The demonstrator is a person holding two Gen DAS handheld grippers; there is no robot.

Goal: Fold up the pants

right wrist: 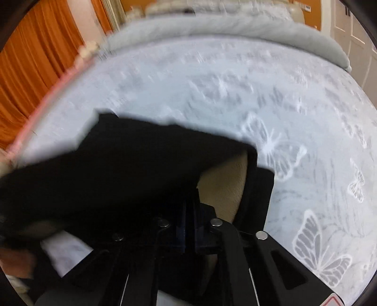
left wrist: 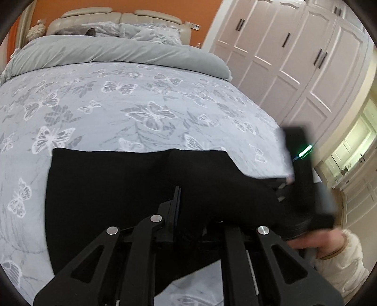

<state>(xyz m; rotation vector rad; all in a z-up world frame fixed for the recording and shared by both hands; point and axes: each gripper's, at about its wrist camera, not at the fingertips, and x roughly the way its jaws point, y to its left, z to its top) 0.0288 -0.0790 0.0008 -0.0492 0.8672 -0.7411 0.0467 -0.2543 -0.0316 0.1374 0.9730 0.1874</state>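
The black pants (left wrist: 113,188) lie on the butterfly-print bed cover (left wrist: 141,106), their far edge straight across the bed. My left gripper (left wrist: 178,200) is shut on the near part of the pants. The other gripper's black body (left wrist: 304,179) shows at the right, blurred, held by a hand in a cream sleeve. In the right wrist view the pants (right wrist: 132,169) hang lifted over the bed (right wrist: 259,94), showing a beige lining (right wrist: 223,186). My right gripper (right wrist: 189,211) is shut on the pants.
A grey duvet (left wrist: 117,54) is rolled back toward the pillows and beige headboard (left wrist: 113,16). White wardrobe doors (left wrist: 294,58) stand right of the bed. Orange curtains (right wrist: 30,77) hang on the left side.
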